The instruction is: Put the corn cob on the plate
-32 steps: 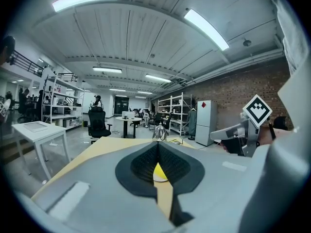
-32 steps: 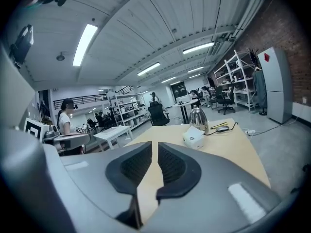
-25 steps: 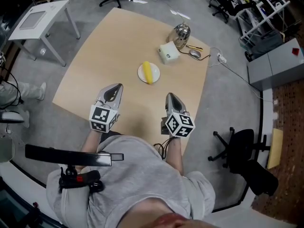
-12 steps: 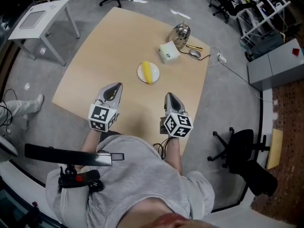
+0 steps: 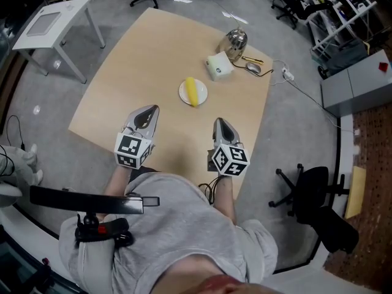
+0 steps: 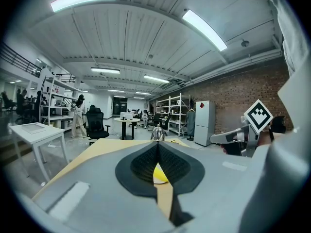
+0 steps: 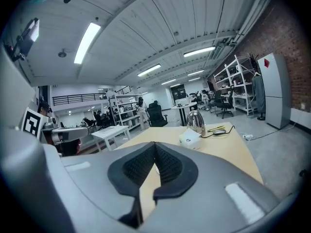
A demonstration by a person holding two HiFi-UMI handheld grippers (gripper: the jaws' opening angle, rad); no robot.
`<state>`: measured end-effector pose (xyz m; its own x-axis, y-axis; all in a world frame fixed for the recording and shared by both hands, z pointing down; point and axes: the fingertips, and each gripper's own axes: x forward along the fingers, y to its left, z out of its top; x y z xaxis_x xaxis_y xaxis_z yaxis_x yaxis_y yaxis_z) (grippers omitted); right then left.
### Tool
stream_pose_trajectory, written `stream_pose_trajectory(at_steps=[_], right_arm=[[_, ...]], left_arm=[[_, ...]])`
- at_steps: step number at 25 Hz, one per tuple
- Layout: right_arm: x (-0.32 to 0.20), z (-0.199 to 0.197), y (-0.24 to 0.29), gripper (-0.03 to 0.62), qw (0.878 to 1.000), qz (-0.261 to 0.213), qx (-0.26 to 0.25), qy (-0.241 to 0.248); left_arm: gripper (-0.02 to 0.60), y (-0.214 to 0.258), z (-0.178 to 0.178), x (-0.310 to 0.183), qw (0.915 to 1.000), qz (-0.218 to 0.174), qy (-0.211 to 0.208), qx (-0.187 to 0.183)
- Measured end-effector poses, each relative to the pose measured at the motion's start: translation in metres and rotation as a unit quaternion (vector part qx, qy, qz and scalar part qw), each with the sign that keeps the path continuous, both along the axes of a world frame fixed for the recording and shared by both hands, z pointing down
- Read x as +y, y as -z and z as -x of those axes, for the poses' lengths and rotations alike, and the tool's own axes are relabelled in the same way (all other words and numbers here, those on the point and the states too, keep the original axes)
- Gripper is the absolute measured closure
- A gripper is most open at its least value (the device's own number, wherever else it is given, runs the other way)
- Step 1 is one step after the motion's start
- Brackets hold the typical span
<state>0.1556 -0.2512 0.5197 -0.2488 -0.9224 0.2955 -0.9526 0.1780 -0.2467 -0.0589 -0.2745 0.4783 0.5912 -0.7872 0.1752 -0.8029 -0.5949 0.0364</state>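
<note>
The corn cob lies on the plate — it looks stiff, light and able to roll, so best taken across its middle. The left gripper and right gripper are both closed and empty.

You will find no words or numbers legible anywhere here. The cubes on your left gripper and right gripper carry only black-and-white square marker patterns. The white box bears a small dark mark, perhaps a logo, too small to read. The grey cabinet shows a plain red diamond sign.
</note>
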Motion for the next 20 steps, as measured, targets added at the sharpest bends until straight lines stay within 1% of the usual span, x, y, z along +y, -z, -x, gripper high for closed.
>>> stream_pose_trajectory(at_steps=[20], right_arm=[[-0.0005, 0.0002, -0.0007, 0.588, 1.000, 0.003, -0.003, 0.006]], left_arm=[[0.561, -0.0007, 0.0007, 0.0005, 1.0000, 0.002, 0.001, -0.003]])
